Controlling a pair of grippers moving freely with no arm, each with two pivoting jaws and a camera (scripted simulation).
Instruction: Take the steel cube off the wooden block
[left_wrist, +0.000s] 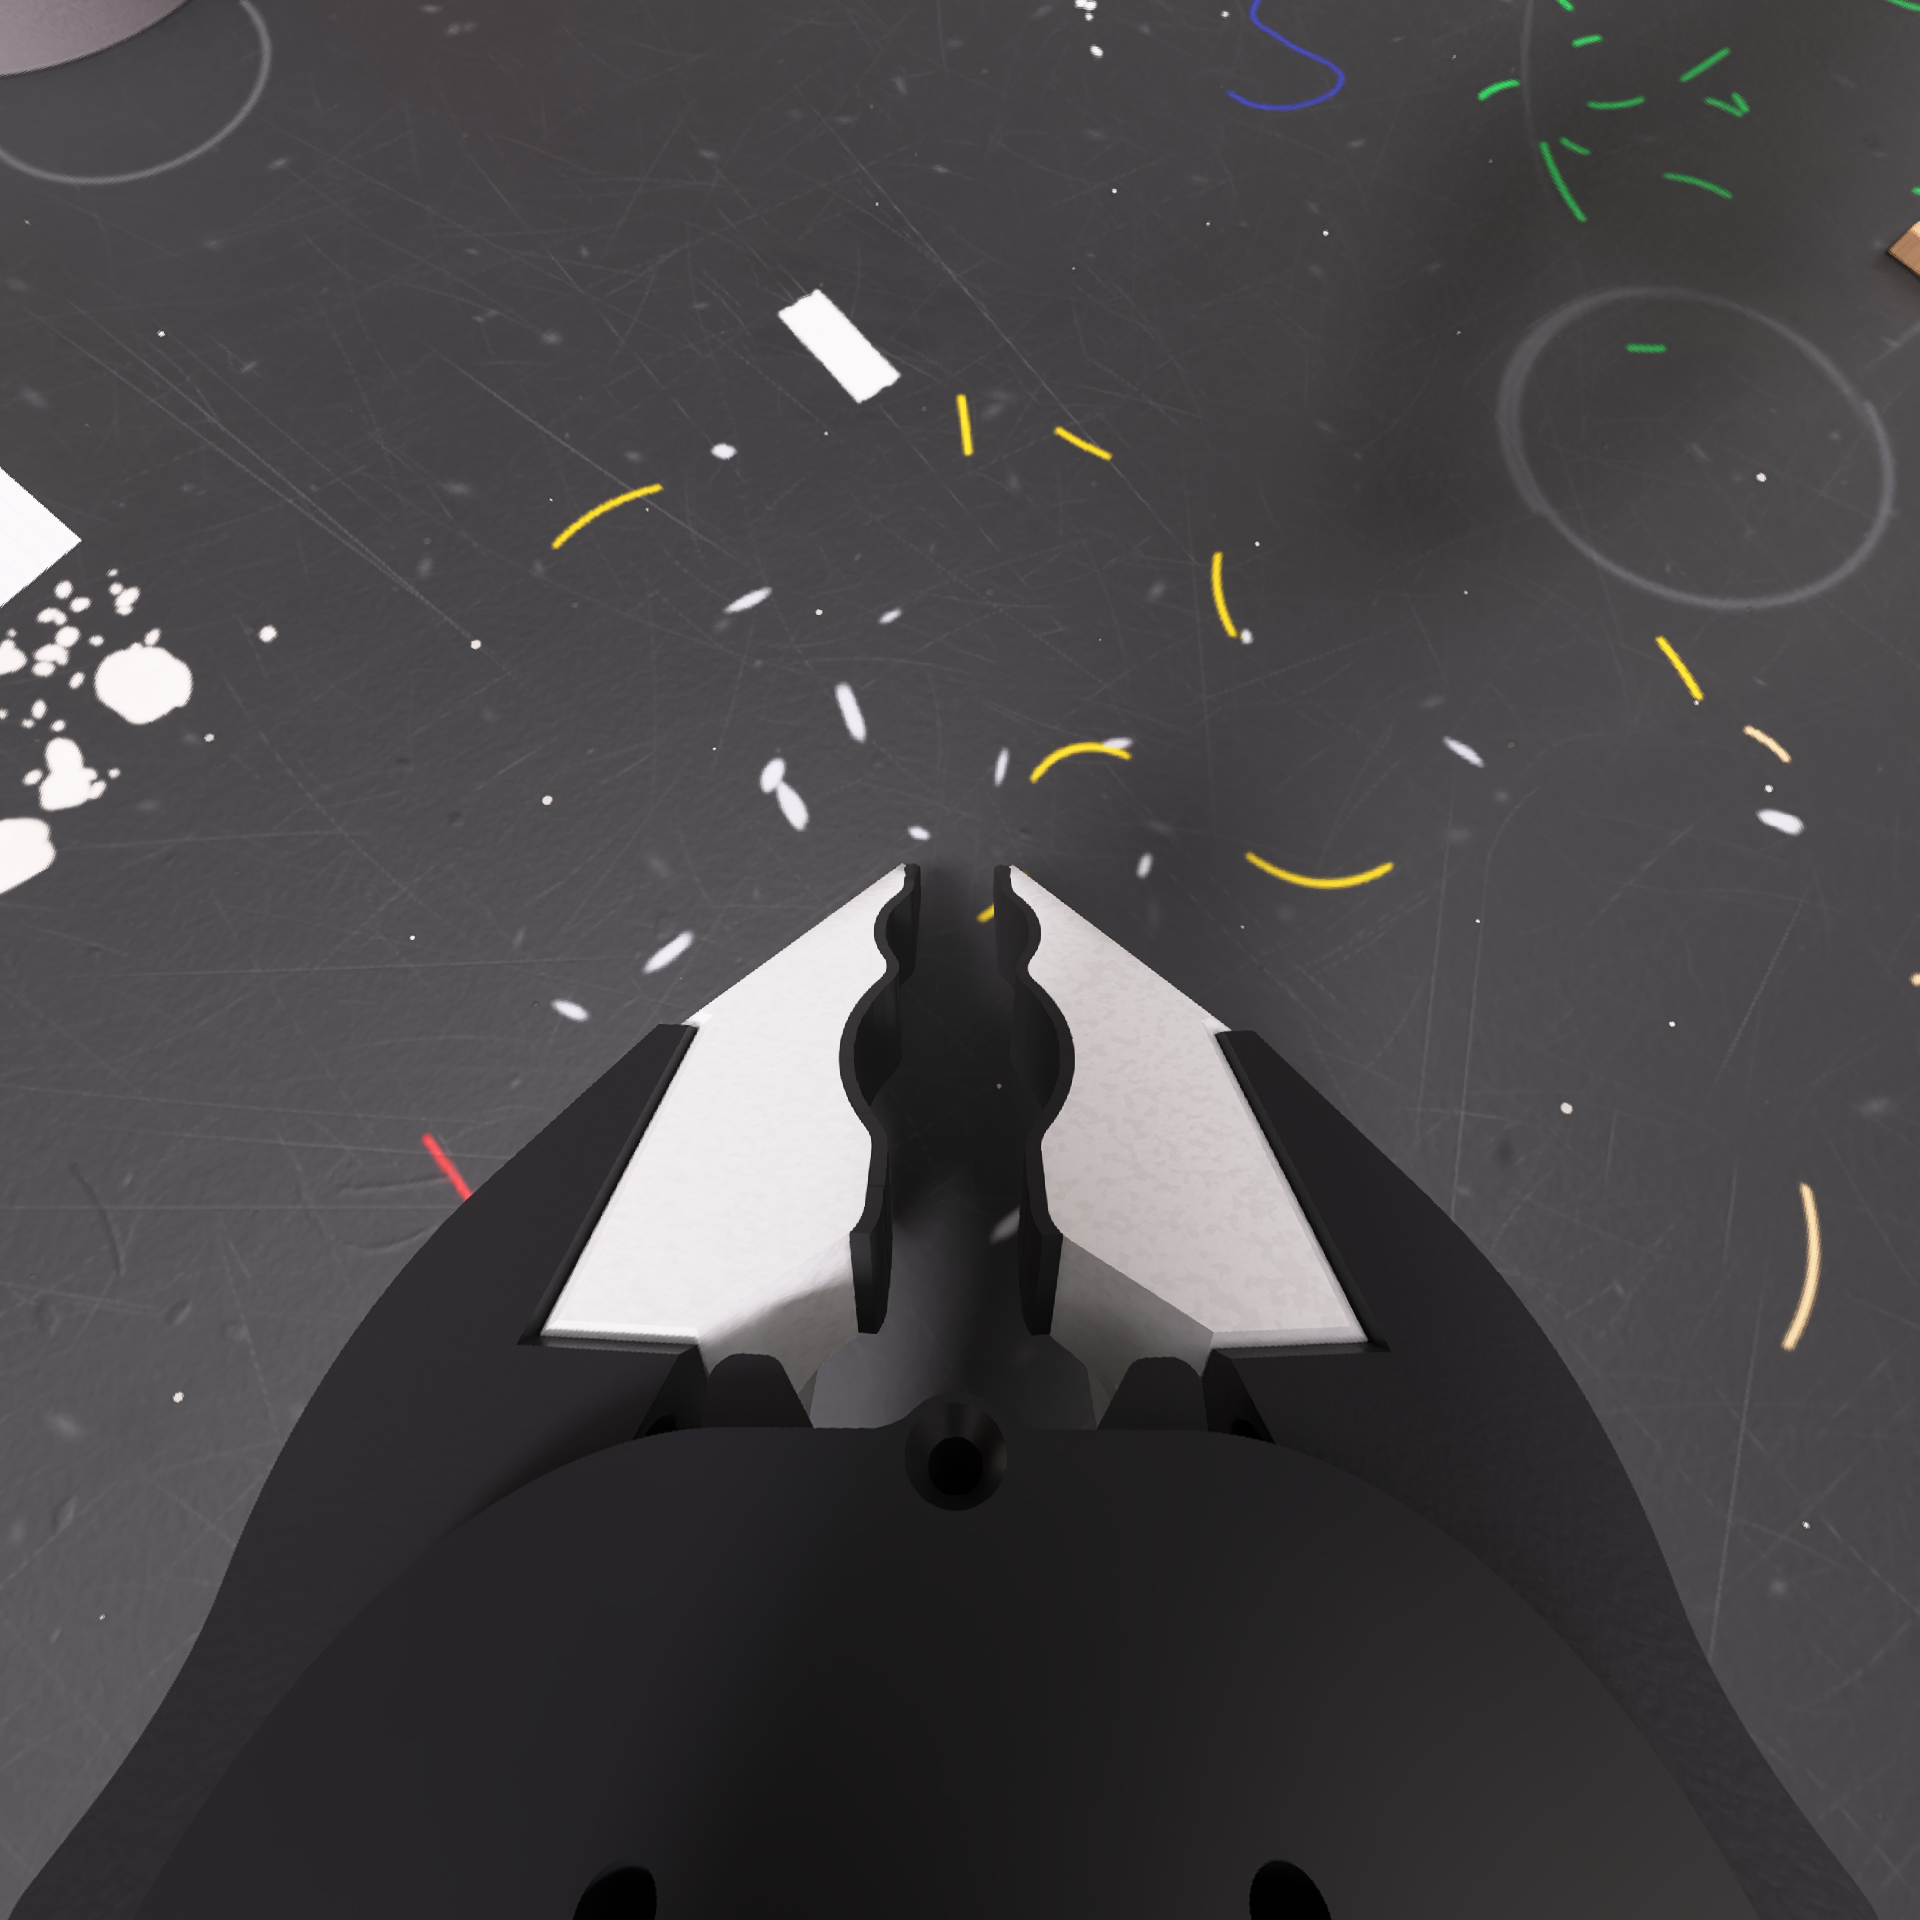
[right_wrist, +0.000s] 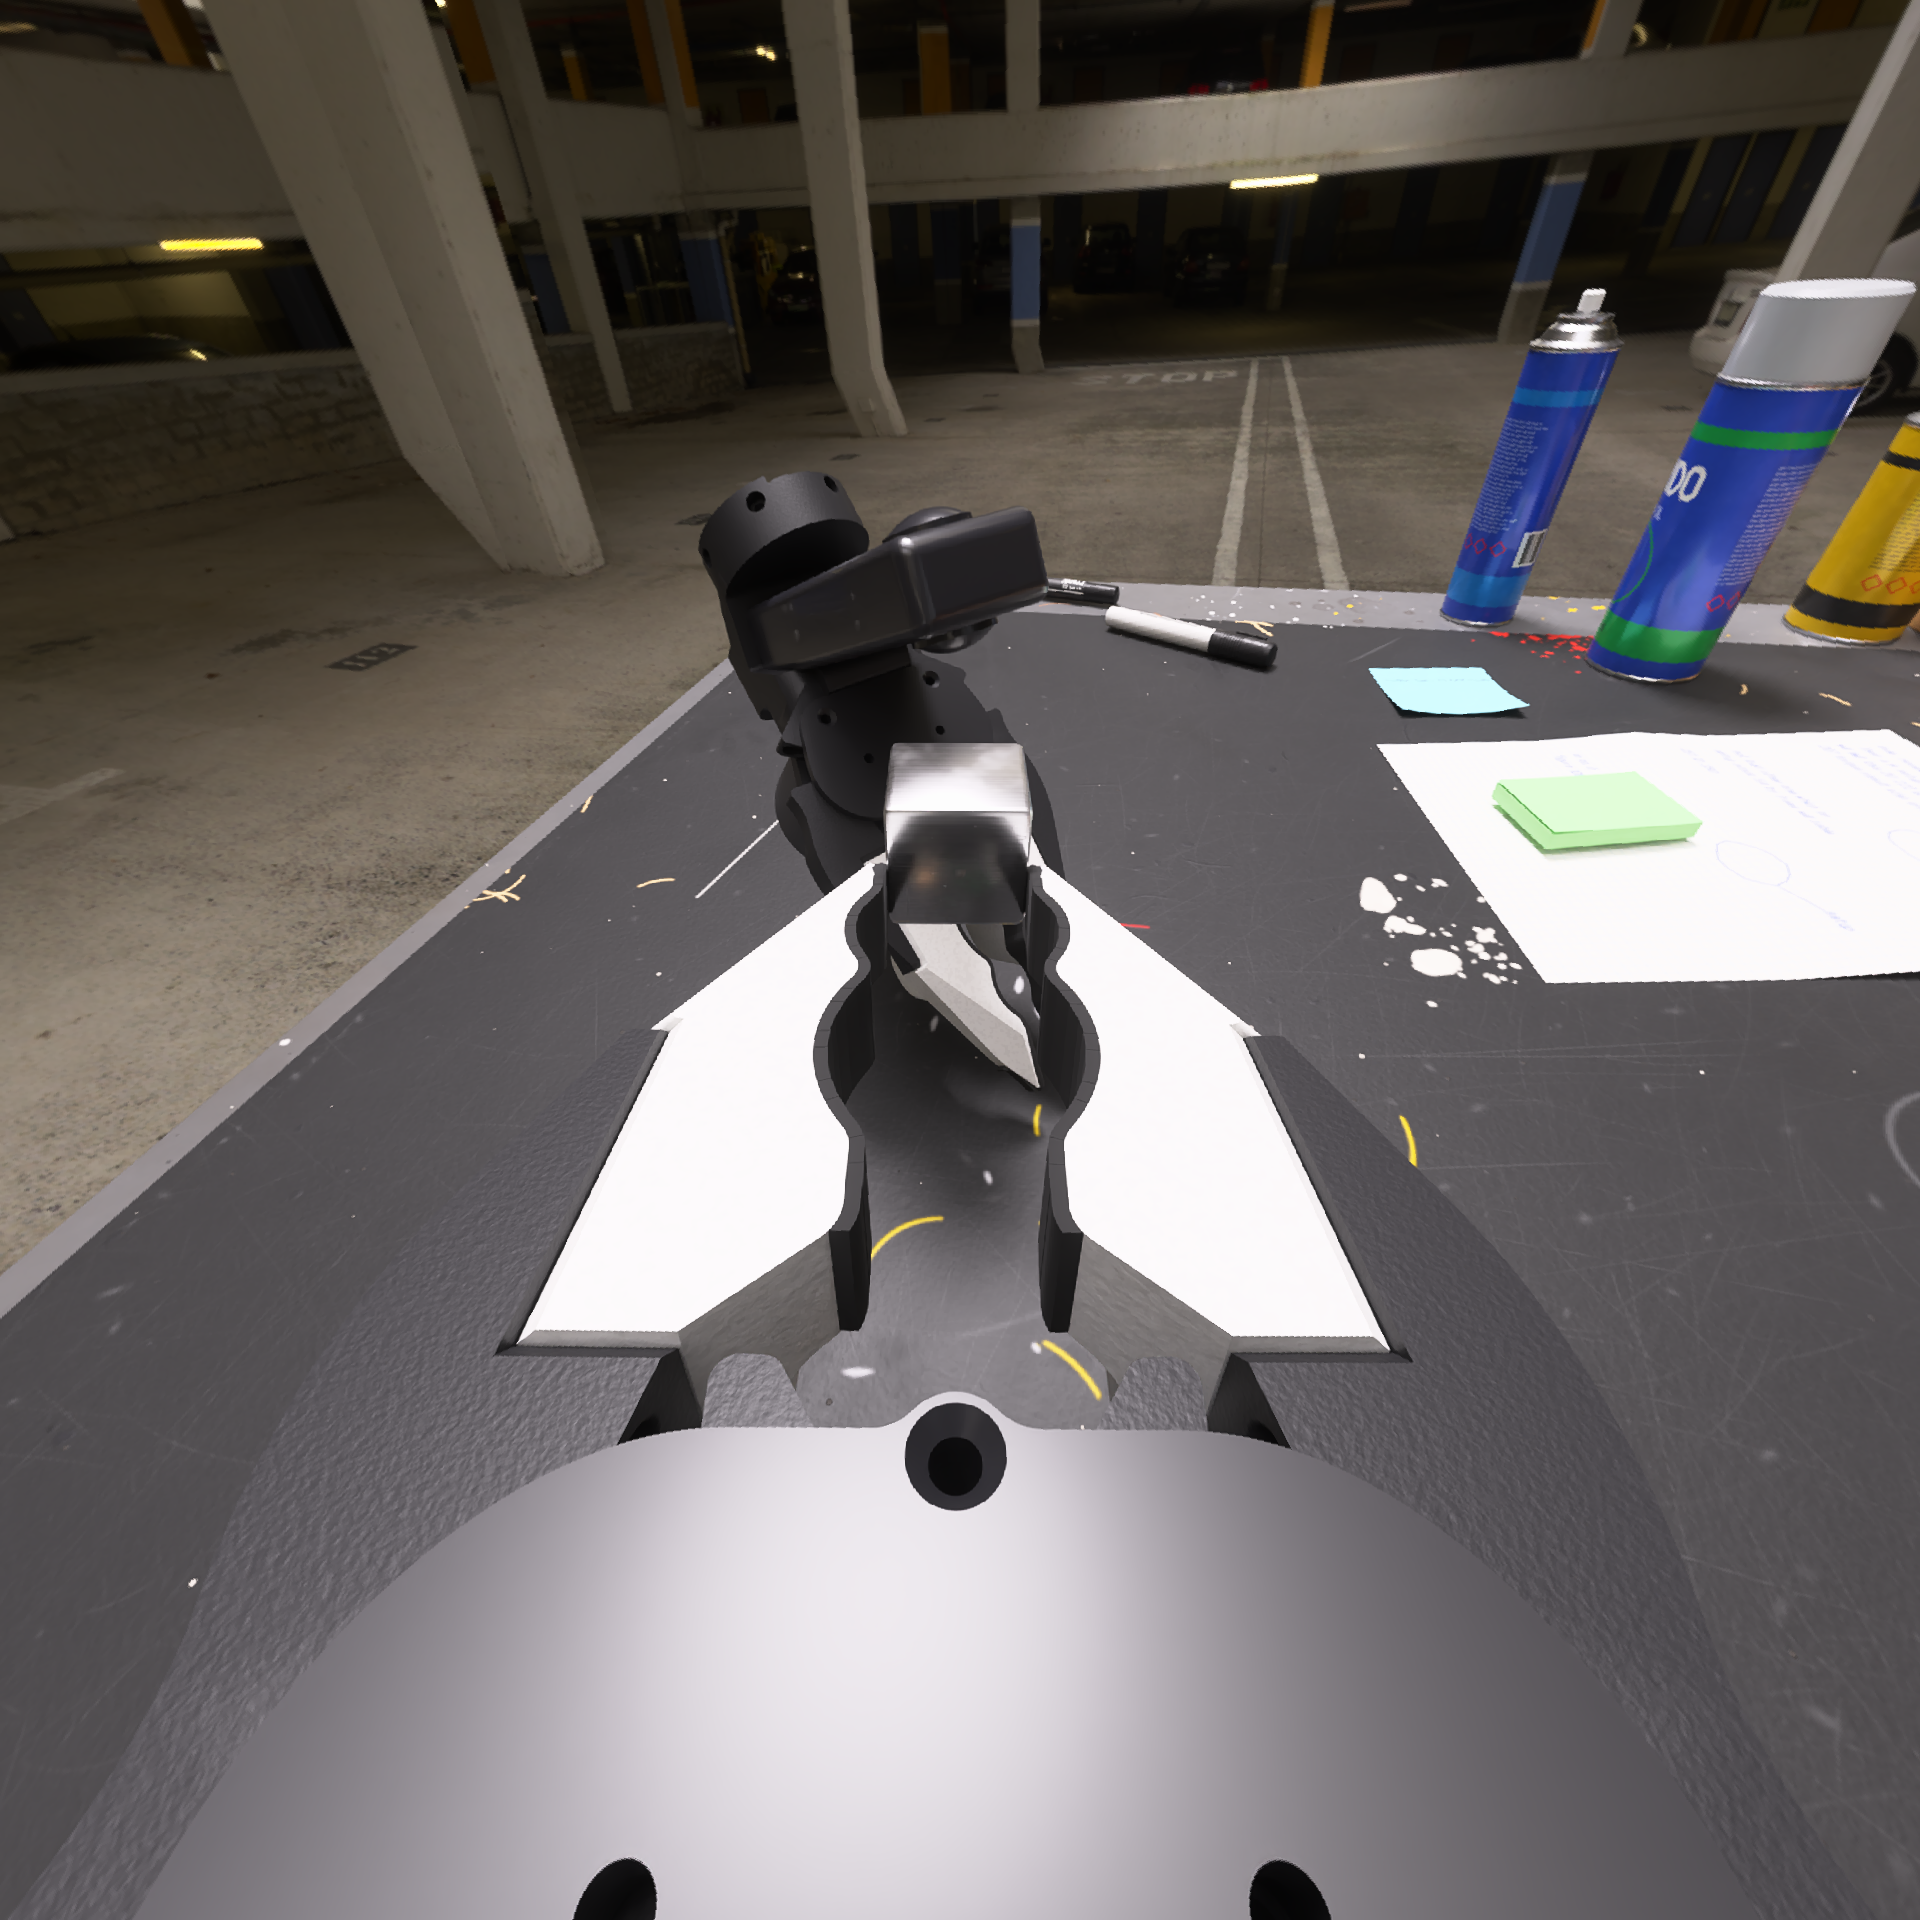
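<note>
My right gripper (right_wrist: 956, 883) is shut on the steel cube (right_wrist: 954, 800), a shiny brushed-metal cube held between its fingertips above the dark table (right_wrist: 1558, 1195). My left gripper (left_wrist: 956, 873) points down at the table with its jaws almost together and nothing between them. It also shows in the right wrist view (right_wrist: 862, 603) just beyond the cube, with its white fingers (right_wrist: 977, 997) under the cube. A tan corner at the right edge of the left wrist view looks like the wooden block (left_wrist: 1907, 255); the right wrist view does not show it.
Blue spray cans (right_wrist: 1538, 468) (right_wrist: 1745, 488) and a yellow can (right_wrist: 1870, 540) stand at the far right. Markers (right_wrist: 1190, 634), a blue note (right_wrist: 1444, 691) and a green pad (right_wrist: 1595, 810) on white paper (right_wrist: 1714, 914) lie right. The table edge (right_wrist: 416, 966) runs along the left.
</note>
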